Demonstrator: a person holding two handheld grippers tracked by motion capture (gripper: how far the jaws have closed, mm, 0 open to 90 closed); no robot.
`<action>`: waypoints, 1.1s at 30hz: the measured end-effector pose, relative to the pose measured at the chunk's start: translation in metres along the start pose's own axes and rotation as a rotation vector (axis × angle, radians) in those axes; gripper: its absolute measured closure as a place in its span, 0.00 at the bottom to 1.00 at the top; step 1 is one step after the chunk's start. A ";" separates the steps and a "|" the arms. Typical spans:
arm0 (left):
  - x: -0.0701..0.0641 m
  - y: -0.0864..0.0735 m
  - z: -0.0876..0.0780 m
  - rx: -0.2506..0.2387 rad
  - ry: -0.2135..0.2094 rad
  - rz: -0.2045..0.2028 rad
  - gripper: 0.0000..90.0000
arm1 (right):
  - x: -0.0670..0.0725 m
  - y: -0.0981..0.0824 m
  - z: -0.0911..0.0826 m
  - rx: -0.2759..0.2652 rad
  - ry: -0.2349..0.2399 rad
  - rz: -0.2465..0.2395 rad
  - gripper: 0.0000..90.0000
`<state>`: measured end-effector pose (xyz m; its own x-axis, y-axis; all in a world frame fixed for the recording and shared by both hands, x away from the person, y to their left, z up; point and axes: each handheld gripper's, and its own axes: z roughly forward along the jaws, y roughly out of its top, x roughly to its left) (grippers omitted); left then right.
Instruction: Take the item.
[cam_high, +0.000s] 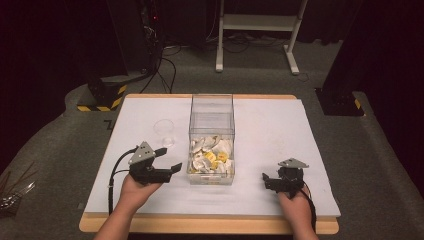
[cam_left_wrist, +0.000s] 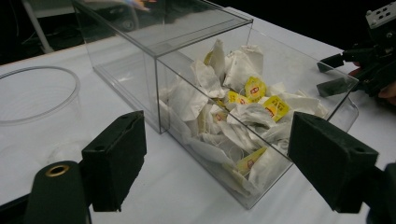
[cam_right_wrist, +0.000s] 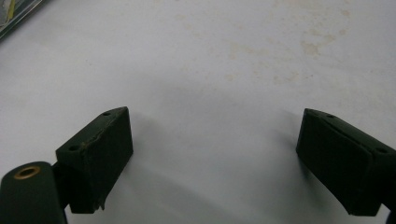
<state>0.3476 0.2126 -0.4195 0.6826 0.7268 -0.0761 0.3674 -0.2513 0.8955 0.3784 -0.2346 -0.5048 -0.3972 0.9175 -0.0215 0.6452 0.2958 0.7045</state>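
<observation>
- The white-topped rectangular table with a pale wooden edge (cam_high: 270, 130) carries everything here; faint brownish stains mark its surface in the right gripper view.
- The clear rectangular plastic box (cam_high: 212, 120) stands at the middle of the table, its long side running away from the person.
- A heap of white paper tea bags with yellow tags (cam_high: 212, 155) fills the near end of the box; in the left gripper view they press against its near wall.
- The left gripper (cam_high: 167, 159) hovers just left of the box's near end, jaws spread wide with nothing between them.
- The right gripper (cam_high: 265, 177) sits well right of the box, low over bare tabletop, jaws likewise wide apart and empty.
- A small clear plastic cup (cam_high: 164, 131) stands upright left of the box, just beyond the left gripper.
</observation>
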 end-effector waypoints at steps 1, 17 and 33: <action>-0.001 0.002 0.002 0.002 -0.006 0.001 0.22 | 0.000 0.000 0.000 0.000 0.000 0.000 0.12; -0.014 0.017 0.025 0.039 -0.062 0.044 0.28 | 0.000 0.000 0.000 0.000 -0.001 0.000 0.12; -0.022 0.028 0.052 0.116 -0.098 0.064 0.36 | 0.000 0.000 0.000 0.000 0.000 0.000 0.12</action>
<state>0.3759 0.1568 -0.4150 0.7632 0.6426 -0.0676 0.3878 -0.3719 0.8434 0.3782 -0.2347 -0.5047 -0.3969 0.9176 -0.0213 0.6451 0.2954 0.7047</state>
